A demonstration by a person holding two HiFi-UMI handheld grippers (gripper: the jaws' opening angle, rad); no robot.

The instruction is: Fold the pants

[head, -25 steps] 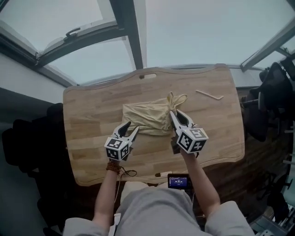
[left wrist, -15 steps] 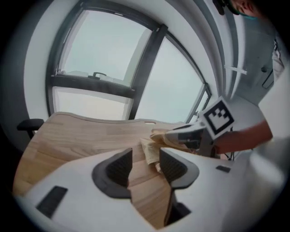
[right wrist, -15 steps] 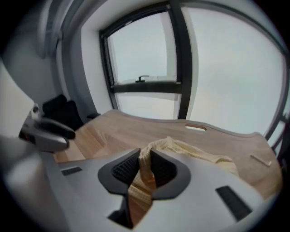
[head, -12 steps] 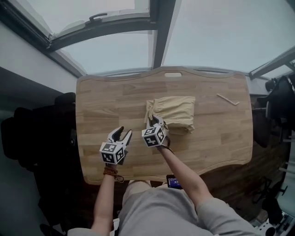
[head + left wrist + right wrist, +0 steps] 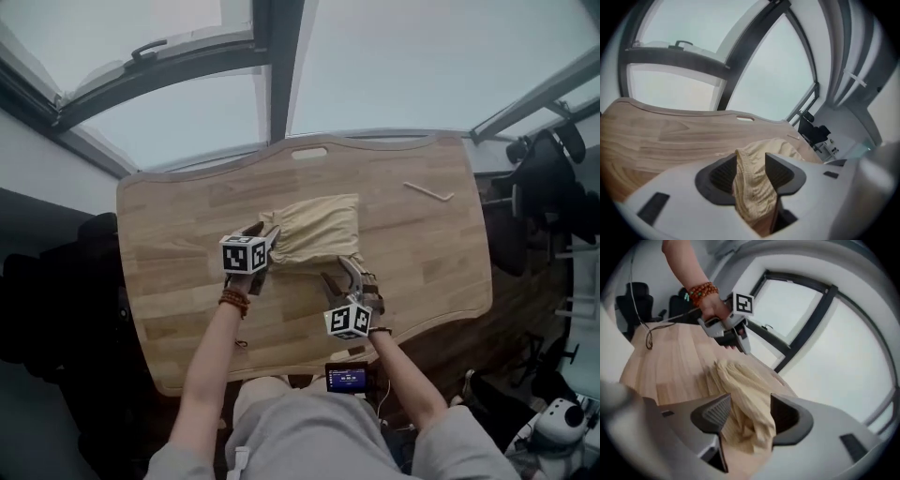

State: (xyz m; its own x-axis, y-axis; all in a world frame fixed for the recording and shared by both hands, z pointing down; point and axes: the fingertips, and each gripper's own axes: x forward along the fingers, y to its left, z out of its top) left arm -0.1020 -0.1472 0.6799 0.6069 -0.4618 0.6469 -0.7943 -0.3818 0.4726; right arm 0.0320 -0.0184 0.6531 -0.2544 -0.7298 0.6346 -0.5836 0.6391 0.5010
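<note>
Mid-fold, with right hand-held gripper point(image 5: 342, 272) just sprung open around pants point(image 5: 314, 230) at 5 o'clock, left hand-held gripper point(image 5: 267, 232) unclenched astride the 9 o'clock edge; clench next.

We count one pair of pants point(image 5: 314, 230) and one wooden table point(image 5: 187, 309). We count two grippers, the left gripper point(image 5: 265, 232) and the right gripper point(image 5: 340, 272); the right one's jaws have just been opening, with cloth between them. We also count one thin stick point(image 5: 428, 191) and one small lit screen point(image 5: 347, 378)
</note>
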